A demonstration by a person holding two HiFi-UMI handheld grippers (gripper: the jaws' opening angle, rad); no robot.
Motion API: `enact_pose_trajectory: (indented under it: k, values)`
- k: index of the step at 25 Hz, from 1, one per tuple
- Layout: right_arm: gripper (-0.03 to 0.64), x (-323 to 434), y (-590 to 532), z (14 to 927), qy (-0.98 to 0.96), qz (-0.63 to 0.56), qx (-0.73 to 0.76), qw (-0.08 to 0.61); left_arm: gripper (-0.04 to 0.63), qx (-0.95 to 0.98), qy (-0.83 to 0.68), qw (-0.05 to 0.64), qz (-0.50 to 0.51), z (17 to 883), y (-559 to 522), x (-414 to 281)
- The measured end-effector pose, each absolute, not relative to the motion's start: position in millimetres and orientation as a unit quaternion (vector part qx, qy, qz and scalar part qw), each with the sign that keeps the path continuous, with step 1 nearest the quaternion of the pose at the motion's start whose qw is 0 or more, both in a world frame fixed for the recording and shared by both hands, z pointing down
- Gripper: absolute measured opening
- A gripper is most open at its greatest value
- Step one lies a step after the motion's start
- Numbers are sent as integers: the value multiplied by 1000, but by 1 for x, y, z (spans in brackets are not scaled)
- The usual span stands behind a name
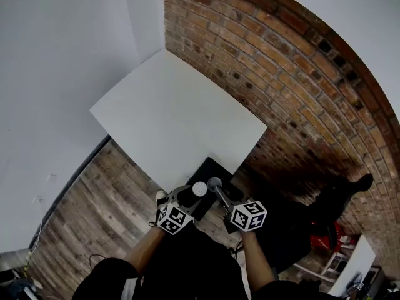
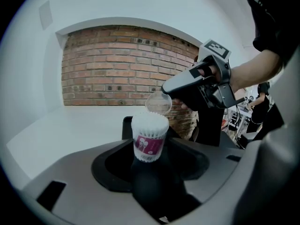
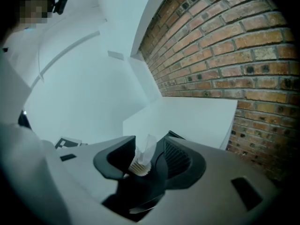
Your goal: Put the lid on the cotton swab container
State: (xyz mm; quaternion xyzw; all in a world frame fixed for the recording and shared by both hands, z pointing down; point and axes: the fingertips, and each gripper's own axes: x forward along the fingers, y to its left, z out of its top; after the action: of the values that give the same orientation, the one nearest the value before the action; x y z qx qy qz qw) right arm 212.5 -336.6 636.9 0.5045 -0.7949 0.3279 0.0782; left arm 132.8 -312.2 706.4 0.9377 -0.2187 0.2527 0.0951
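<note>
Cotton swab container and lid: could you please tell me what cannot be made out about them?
Head view: container and lid too small to show whether they touch.
Left gripper view: container's base lost in the dark between the jaws of the left gripper; grip unclear.
Right gripper view: lid and jaws hide most of the container.

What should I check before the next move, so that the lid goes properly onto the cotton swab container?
1. The cotton swab container is upright: ok.
2. The lid is seated: not ok; it is tilted at the container's top, not down over the rim.
3. The right hand-held gripper grips the lid: not ok; its jaws stand apart around it.
4. The left hand-held gripper steadies the container: not ok; its jaws stand wide on either side of it and do not seem to clamp it.
5. The swabs lie below the rim: cannot tell.
</note>
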Motion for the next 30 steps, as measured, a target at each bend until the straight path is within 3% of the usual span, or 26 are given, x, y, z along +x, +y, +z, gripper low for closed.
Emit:
enact_pose_trajectory:
  k: [30]
  values:
    - [184,161,-327,605,-844,337,417,29,216,935,-232,89,253,707,-318,136]
